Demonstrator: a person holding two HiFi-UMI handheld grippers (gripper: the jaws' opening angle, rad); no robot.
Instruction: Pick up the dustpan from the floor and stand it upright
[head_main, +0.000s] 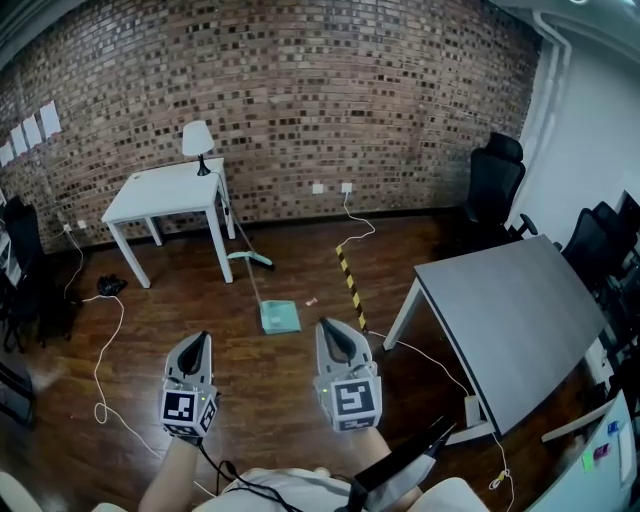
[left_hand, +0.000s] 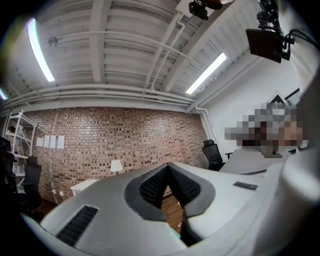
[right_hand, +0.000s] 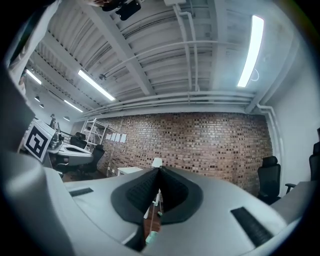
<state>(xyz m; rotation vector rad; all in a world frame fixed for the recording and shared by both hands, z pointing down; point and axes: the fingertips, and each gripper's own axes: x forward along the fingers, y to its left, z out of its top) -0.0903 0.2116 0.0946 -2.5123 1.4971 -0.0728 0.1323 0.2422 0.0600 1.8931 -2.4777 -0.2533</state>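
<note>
- You can read no word, number or brand name in any of the views.
- The square marker (head_main: 180, 406) on your left gripper (head_main: 202, 342) is a black-and-white block pattern without letters or digits.
- The second marker (head_main: 352, 398), on your right gripper (head_main: 328, 326), is the same kind of pattern and also has no writing.
- The paper sheets (head_main: 33, 128) on the brick wall (head_main: 330, 90), far left, are too small to read.
- The striped tape (head_main: 350, 285) on the floor (head_main: 270, 380) ahead of you is yellow and black, with no lettering.
- The coloured notes (head_main: 600, 452), near right, are too small to read.
</note>
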